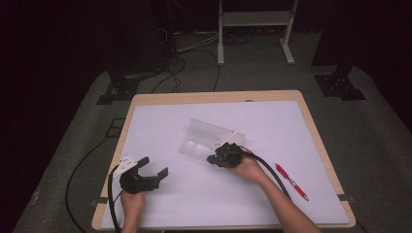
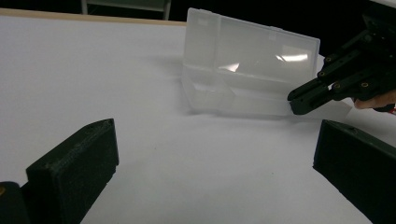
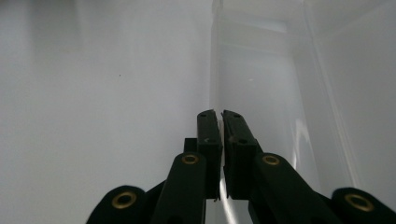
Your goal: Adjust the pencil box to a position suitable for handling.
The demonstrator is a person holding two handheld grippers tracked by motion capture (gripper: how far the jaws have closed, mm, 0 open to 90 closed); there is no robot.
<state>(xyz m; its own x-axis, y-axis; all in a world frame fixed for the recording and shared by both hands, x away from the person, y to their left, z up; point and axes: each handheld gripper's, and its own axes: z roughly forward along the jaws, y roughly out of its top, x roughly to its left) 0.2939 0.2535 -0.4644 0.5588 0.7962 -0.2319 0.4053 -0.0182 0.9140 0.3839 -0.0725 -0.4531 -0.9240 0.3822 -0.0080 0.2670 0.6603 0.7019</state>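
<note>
A clear plastic box (image 1: 206,136) lies open on the white sheet, its lid standing up behind the tray. My right gripper (image 1: 210,158) is at the box's near right corner, and its jaws are pressed together on the thin front wall of the box (image 3: 261,70); the right gripper (image 3: 220,114) has that wall's edge running between its pads. In the left gripper view the box (image 2: 243,60) stands ahead, with the right gripper (image 2: 299,100) pinching its rim. My left gripper (image 1: 154,166) rests on the sheet to the left of the box, open, and nothing lies between the jaws of the left gripper (image 2: 210,158).
A red pen (image 1: 291,181) lies on the white sheet (image 1: 272,126) to the right of my right forearm. The sheet covers a wooden table (image 1: 311,121). Cables trail from both grippers toward the near edge. Stand legs and cables are on the floor beyond.
</note>
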